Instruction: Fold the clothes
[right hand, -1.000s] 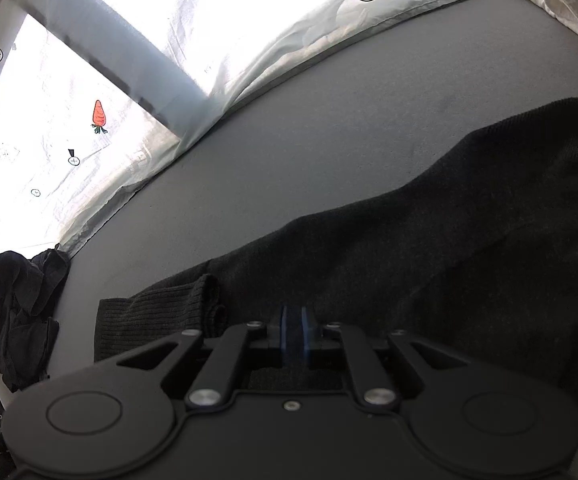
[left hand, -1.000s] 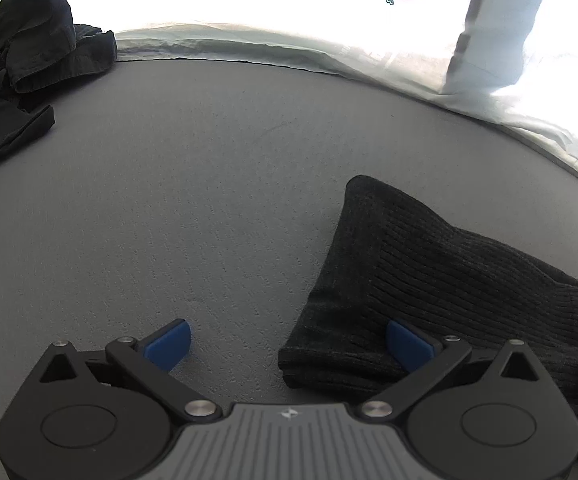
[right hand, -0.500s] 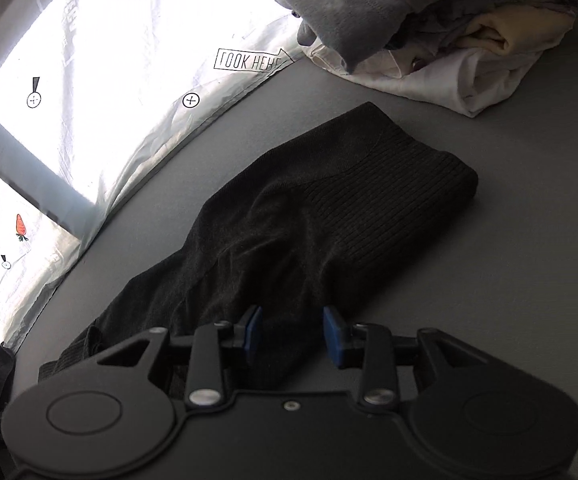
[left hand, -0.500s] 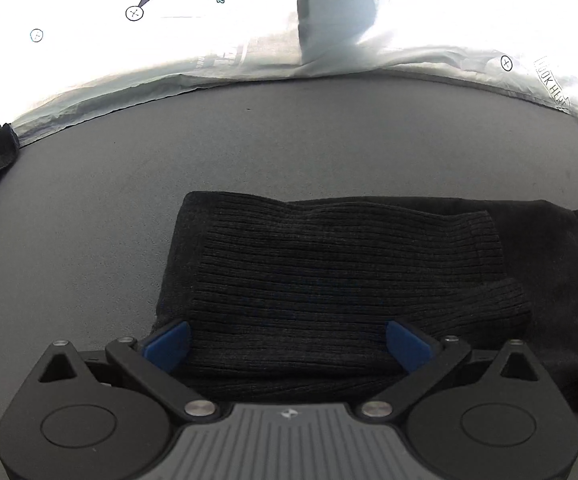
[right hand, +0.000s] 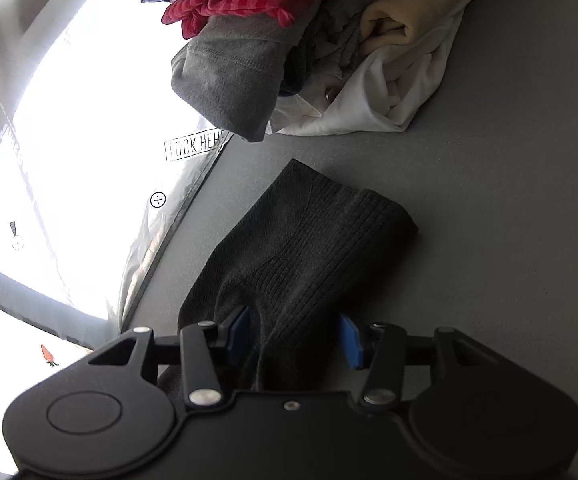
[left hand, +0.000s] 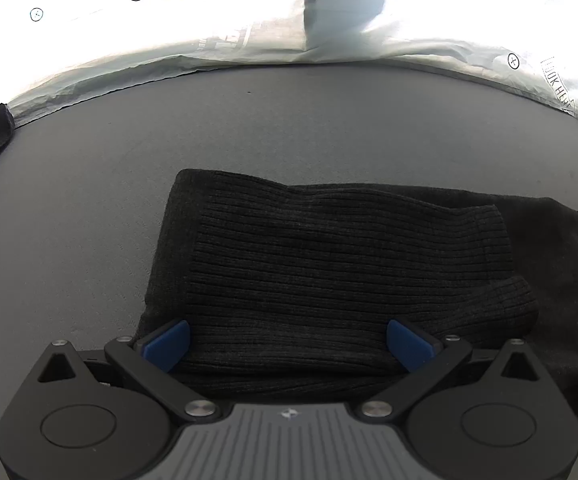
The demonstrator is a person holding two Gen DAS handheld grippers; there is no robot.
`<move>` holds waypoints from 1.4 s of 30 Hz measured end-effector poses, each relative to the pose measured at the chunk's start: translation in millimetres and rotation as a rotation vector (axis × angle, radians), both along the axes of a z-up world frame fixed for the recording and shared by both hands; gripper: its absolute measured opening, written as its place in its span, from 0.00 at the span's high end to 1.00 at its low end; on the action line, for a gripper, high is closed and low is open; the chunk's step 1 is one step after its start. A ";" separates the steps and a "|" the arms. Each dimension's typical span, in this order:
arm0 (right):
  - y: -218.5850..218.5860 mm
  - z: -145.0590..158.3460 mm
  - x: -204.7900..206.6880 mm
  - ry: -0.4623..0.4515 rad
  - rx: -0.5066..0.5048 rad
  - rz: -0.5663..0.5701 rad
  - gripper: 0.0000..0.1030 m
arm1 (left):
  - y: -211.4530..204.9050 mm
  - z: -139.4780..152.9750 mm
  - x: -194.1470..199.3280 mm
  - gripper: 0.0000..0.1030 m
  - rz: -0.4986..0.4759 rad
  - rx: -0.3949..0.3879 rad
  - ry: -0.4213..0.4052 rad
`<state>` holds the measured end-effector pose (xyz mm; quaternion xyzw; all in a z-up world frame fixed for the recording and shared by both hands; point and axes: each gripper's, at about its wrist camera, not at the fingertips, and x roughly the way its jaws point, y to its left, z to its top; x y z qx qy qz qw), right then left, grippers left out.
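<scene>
Lying folded into a thick rectangle on the grey counter (left hand: 89,200), the black ribbed-knit garment (left hand: 337,272) sits between the spread, empty fingers of both left tool (left hand: 287,342) and right tool (right hand: 295,338).

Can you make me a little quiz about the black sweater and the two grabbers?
1. True or false: the left gripper is shut tight on the black sweater.
2. Which thing lies in the pile of clothes beyond the sweater in the right wrist view? A) a red checked cloth B) a blue towel C) a green hat
3. Fill in the missing word: the right gripper has its jaws ____, with a ridge of sweater between them.

Key
1. False: its jaws stand wide apart over the ribbed part.
2. A, the red checked cloth.
3. open
</scene>
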<state>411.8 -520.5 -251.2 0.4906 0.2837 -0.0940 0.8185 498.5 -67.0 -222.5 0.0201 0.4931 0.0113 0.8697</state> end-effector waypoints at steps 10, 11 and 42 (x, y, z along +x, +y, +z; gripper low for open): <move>-11.4 -10.2 21.0 -0.014 0.125 -0.093 0.57 | 0.2 3.4 0.6 0.00 -0.003 0.001 -0.005; -11.3 -9.3 25.8 -0.009 0.116 -0.091 0.57 | 0.4 4.0 0.8 0.00 -0.003 0.001 -0.005; 106.7 -14.5 38.7 -0.206 0.683 0.039 0.80 | 0.3 7.6 8.8 0.00 -0.036 0.016 0.028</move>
